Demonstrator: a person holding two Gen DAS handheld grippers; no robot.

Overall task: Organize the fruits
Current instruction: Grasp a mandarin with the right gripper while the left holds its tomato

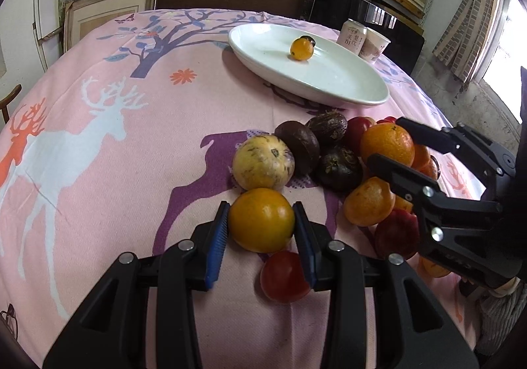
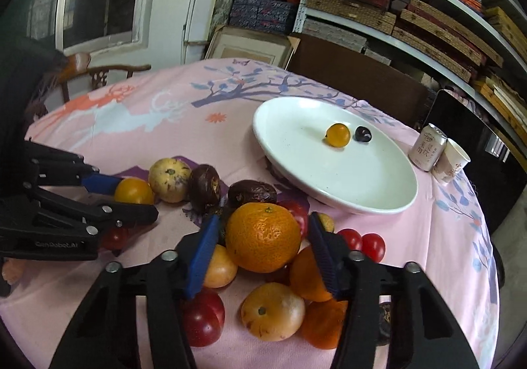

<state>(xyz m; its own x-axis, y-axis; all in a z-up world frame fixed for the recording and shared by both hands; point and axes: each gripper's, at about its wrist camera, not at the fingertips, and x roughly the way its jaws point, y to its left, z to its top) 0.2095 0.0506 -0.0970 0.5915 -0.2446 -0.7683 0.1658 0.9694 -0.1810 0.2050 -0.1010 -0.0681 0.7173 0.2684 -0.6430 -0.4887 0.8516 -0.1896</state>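
A counter [image 1: 131, 171] draped in a pink cloth printed with deer and a tree carries everything here. Toward its far side sits a wide white plate [image 1: 329, 86], holding one small yellow-orange fruit [image 1: 301, 48] and, just behind it, a small dark fruit [image 2: 363, 134]. Nearer the cameras lies the heap of fruits [image 2: 263, 237], well short of the plate: oranges, dark purple passion fruits, red plums, cherry tomatoes and a pale yellow speckled melon [image 1: 263, 162]. The left hand-held gripper [image 1: 262, 224] has its blue pads pressed against both sides of a smooth yellow-orange fruit [image 1: 262, 220] at the heap's near-left edge, with a red plum [image 1: 285, 276] lying just below it. The right hand-held gripper [image 2: 263, 247] brackets the big orange [image 2: 263, 237] on top of the heap; its pads sit close to the peel on either side, but whether they actually grip it I cannot tell. Beyond the plate stand a drink can [image 2: 427, 151] and a paper cup [image 2: 451, 161], touching each other.
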